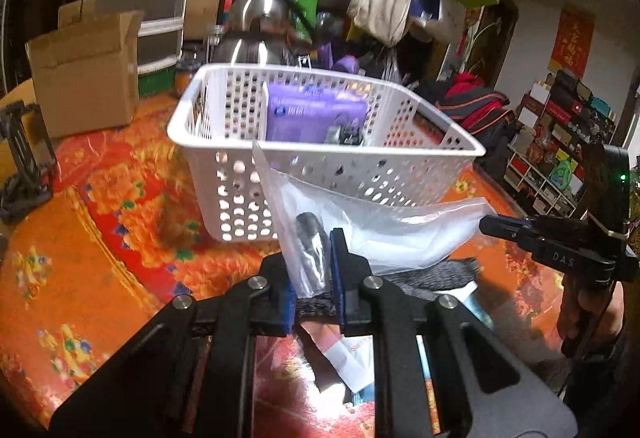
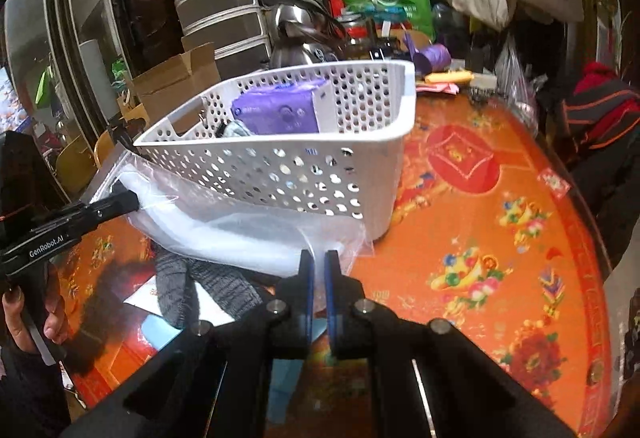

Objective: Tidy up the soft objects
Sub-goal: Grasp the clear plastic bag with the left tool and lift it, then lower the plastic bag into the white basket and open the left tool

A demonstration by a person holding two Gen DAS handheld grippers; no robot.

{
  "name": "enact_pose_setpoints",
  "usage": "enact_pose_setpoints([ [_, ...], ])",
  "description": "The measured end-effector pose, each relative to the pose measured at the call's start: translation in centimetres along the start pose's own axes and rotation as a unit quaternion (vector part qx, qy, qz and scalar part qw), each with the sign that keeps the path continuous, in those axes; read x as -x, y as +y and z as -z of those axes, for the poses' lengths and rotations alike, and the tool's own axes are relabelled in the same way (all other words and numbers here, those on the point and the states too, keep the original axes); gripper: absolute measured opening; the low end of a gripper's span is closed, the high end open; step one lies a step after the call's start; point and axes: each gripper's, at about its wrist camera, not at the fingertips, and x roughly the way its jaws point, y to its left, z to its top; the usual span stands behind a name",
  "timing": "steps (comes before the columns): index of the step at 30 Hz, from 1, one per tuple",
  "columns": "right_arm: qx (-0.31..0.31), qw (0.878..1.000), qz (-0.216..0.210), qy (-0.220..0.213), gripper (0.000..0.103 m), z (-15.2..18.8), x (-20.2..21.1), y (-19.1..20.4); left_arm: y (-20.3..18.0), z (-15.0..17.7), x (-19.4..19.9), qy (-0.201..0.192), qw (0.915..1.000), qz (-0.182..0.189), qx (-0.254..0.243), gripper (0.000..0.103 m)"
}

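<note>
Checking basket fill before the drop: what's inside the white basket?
In the white basket: a purple pack standing against a white divider, and a small dark grey item beside it. The basket floor and the section left of the divider are hidden by the walls.

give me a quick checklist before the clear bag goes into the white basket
1. Left gripper shut on the clear plastic bag: ok.
2. Right gripper shut on the bag's other end: ok.
3. Bag lifted clear of the grey knit item: ok.
4. Bag above the white basket rim: not ok, it hangs in front of the wall.
5. Free room beside the purple pack: cannot tell.
</note>
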Motion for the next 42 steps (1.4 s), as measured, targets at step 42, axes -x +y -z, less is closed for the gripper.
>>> enact_pose_setpoints([
  [42, 0.038, 0.996, 0.082, -0.010, 0.016, -14.8, -6.6, -1.0, 2.5, -14.8, -10.3, 0.040, 0.9937, -0.102, 0.024, 0.037],
])
